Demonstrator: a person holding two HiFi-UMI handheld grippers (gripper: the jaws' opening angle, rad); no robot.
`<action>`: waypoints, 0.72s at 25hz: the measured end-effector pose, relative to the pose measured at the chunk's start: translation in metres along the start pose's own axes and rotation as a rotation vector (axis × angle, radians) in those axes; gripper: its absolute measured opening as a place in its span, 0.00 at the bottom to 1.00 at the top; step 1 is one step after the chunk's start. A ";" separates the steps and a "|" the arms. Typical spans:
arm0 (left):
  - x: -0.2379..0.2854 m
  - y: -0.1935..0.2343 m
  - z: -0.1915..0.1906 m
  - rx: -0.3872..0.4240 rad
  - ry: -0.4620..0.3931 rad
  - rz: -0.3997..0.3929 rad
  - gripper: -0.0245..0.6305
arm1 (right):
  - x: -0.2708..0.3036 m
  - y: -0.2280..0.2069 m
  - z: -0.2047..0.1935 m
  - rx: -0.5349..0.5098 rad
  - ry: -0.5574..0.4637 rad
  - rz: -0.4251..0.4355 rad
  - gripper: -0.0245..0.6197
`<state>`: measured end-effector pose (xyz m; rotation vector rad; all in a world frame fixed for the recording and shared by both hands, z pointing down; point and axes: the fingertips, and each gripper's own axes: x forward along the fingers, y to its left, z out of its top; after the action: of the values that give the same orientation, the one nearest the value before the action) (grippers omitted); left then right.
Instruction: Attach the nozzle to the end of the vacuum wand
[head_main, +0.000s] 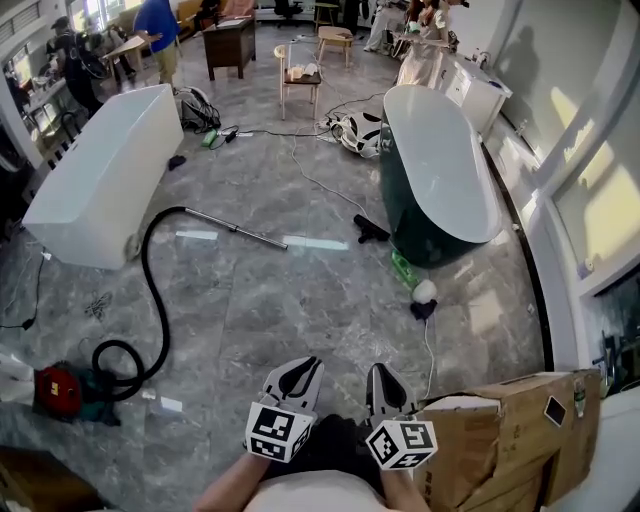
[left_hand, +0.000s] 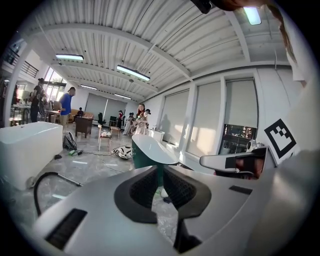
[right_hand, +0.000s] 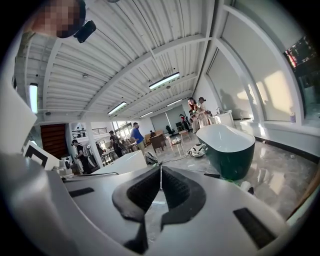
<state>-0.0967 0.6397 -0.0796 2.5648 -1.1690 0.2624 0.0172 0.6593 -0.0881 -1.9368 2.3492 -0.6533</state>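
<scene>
The vacuum wand (head_main: 236, 231), a thin metal tube on a black hose (head_main: 150, 290), lies on the grey floor ahead; its free end points right. The hose runs back to a red vacuum (head_main: 58, 390) at the left. The black nozzle (head_main: 370, 231) lies on the floor apart from the wand's end, beside the green tub. Both grippers are held low and near me, far from both parts. My left gripper (head_main: 316, 362) shows a narrow empty slit between its jaws (left_hand: 161, 172). My right gripper (head_main: 378, 368) is shut with nothing in it (right_hand: 160, 172).
A white bathtub (head_main: 100, 170) stands at the left and a green-and-white one (head_main: 440, 170) at the right. A cardboard box (head_main: 520, 430) sits close at my right. Cables and small items lie on the floor beyond the wand. People and furniture are at the far end.
</scene>
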 end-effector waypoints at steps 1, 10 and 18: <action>0.000 0.002 -0.001 -0.005 0.001 -0.002 0.10 | 0.000 -0.001 -0.002 0.003 0.000 -0.009 0.07; 0.017 0.015 -0.004 -0.025 0.019 -0.004 0.10 | 0.014 -0.016 -0.003 0.006 0.015 -0.047 0.07; 0.071 0.030 0.017 -0.041 0.008 0.018 0.10 | 0.063 -0.046 0.021 -0.009 0.029 -0.023 0.07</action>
<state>-0.0731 0.5656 -0.0687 2.5169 -1.1828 0.2507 0.0519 0.5869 -0.0768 -1.9741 2.3547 -0.6780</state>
